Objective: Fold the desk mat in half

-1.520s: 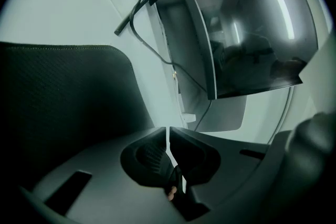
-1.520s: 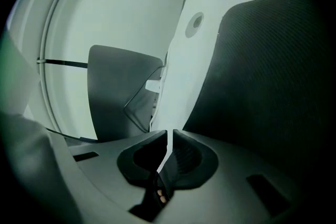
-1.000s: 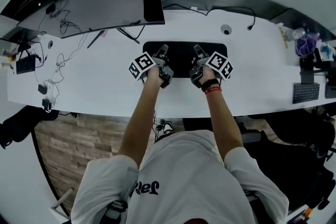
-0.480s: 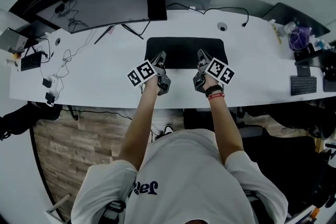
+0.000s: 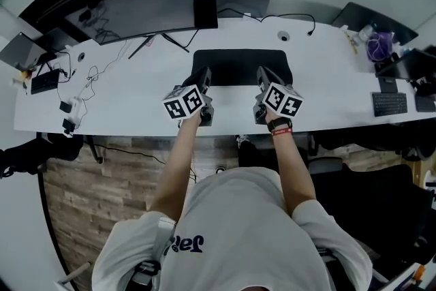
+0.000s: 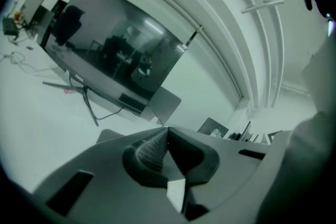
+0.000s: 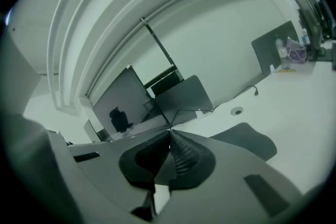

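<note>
Head view: left gripper (image 5: 206,73) and right gripper (image 5: 261,71) hover by the desk mat (image 5: 242,61), fingers pinched together, empty. Mat looks soft, bendy; best grabbed at its near corners.

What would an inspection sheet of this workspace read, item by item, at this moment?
Surface: white curved desk, with the mat at its middle.
Job's things: black desk mat lying flat on the desk; whether it is folded cannot be told.
Clutter: monitor at the back; small keyboard and purple bundle at the right end.
Grippers: left tongs and right tongs both shut, nothing between them, held over the mat's near edge.
Cables: loose cables on the left side; black cable behind the mat.
Surroundings: wood-pattern floor below the desk.
</note>
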Motion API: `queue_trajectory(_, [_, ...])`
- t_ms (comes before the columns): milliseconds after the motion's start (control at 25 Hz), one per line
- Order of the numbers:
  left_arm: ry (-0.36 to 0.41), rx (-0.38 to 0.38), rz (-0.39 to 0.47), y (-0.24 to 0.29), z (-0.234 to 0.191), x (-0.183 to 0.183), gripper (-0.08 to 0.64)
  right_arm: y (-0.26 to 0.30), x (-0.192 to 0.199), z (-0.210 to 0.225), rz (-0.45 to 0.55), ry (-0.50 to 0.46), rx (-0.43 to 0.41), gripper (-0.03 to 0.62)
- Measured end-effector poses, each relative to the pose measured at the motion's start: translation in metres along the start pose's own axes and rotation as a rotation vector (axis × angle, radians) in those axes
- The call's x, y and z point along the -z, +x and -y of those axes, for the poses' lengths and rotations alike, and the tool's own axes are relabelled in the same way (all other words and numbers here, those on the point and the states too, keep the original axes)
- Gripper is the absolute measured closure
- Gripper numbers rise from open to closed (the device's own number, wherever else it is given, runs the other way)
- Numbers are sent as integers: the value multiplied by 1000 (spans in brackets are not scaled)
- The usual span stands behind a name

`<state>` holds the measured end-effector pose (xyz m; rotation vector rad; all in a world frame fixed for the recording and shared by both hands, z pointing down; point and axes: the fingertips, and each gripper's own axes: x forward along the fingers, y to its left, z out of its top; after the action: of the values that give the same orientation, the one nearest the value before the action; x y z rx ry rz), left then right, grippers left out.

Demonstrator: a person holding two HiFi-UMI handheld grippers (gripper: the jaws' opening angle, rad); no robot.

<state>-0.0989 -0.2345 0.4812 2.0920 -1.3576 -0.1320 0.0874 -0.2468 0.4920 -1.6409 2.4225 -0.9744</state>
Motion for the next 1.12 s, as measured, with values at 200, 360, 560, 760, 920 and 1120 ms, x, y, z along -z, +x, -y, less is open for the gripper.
queue_trajectory(200, [227,-14,36,-24,23,-14,538,-29,-17,-20,69,-159,10,577])
queue_trajectory(360, [358,-39,70,-41,36,-22,538,-50,-25,-31,112,-264,33,577])
queue_trajectory(560, [454,-69,82,-49,44,-23,540,-64,-29,-38,148,-338,56,578])
queue_trajectory(760, [464,-84,95,-53,43,-25,540,-69,-30,-44,175,-330,52,578])
queue_trajectory(920, [492,-99,127,-51,45,-29,540,-70,-33,-44,183,-342,52,578])
queue_trajectory(1120, [525,-91,147,-49,53,-29,540,-74,-36,-43,199,-351,62,578])
